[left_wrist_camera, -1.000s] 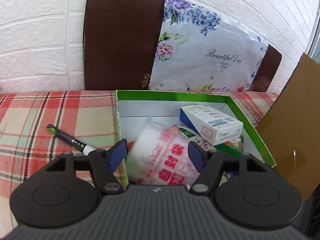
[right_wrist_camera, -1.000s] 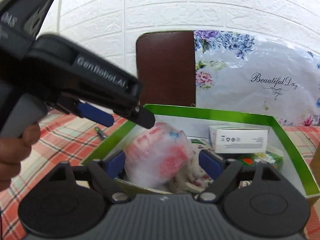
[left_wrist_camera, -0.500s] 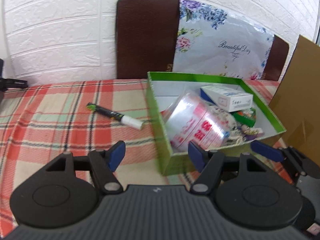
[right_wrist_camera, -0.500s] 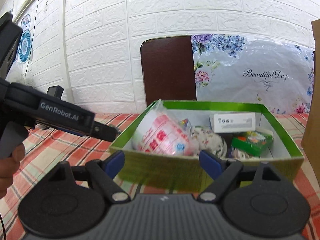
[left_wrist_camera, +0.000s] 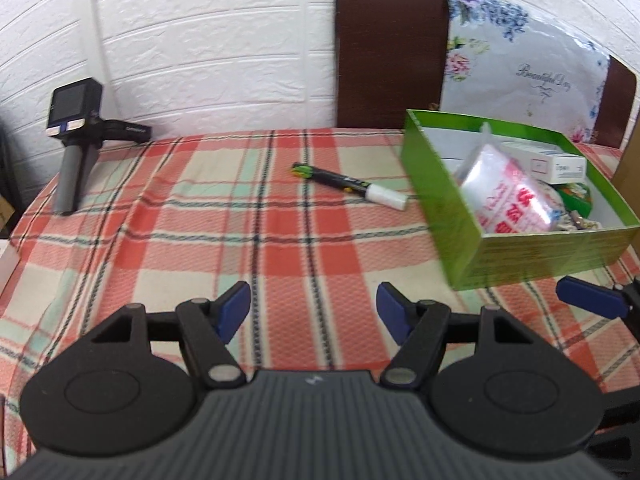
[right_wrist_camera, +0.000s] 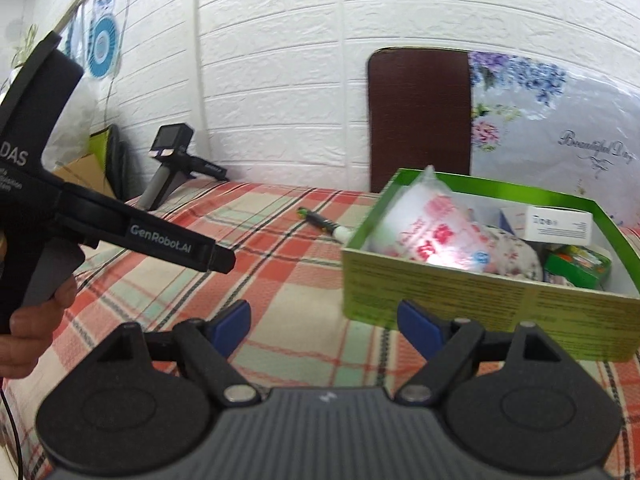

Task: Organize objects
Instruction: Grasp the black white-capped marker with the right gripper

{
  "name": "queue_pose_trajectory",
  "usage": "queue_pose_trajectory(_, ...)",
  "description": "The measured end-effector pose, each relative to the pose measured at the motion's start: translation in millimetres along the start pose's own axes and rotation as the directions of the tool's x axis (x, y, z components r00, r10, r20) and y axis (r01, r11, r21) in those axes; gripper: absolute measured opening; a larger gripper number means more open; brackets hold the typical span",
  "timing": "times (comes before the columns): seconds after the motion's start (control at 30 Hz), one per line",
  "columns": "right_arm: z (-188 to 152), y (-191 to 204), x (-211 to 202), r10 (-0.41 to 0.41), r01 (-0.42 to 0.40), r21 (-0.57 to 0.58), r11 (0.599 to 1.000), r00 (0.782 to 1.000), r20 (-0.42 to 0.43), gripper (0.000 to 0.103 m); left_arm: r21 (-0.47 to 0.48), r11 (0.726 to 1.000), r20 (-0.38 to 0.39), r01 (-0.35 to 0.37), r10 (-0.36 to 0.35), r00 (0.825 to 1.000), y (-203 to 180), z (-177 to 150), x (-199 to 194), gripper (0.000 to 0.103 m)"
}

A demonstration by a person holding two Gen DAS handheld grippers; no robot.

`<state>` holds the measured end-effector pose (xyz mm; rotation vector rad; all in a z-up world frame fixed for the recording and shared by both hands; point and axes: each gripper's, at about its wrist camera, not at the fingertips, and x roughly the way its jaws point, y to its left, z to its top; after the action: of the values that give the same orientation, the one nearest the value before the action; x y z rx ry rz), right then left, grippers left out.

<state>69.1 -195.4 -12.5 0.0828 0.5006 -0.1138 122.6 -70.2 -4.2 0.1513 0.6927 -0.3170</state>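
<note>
A green cardboard box (left_wrist_camera: 432,184) sits on the plaid tablecloth at the right; it also shows in the right wrist view (right_wrist_camera: 440,292). It holds a clear bag with red print (left_wrist_camera: 508,196) (right_wrist_camera: 428,228), a white carton (left_wrist_camera: 560,164) (right_wrist_camera: 556,224) and a green packet (right_wrist_camera: 576,264). A black marker with a white cap (left_wrist_camera: 352,186) (right_wrist_camera: 324,224) lies on the cloth left of the box. My left gripper (left_wrist_camera: 314,312) is open and empty, well back from the marker. My right gripper (right_wrist_camera: 326,320) is open and empty before the box's near wall.
A spare handheld gripper device (left_wrist_camera: 76,136) (right_wrist_camera: 172,172) stands at the far left by the white brick wall. A brown chair back (left_wrist_camera: 392,52) and a floral bag (left_wrist_camera: 532,76) stand behind the table. Brown cardboard (left_wrist_camera: 628,164) is at the right edge.
Both grippers have drawn back from the box and turned left, showing more tablecloth. The clear bag now rests in the box, free of both grippers.
</note>
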Motion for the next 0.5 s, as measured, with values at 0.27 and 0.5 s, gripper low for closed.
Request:
queue_pose_trajectory(0.27,5,31,15,0.05,-0.054,-0.081,0.995,0.997,-0.053,0.079,-0.028,0.996,0.004,-0.084,0.085,0.996,36,-13,5,0.075)
queue_pose_trajectory(0.5,19,54,37,0.086,-0.105,-0.193,0.976,0.991,-0.104,0.058,-0.062,0.986,-0.014,-0.155,0.155,0.988,70,-23,20,0.076)
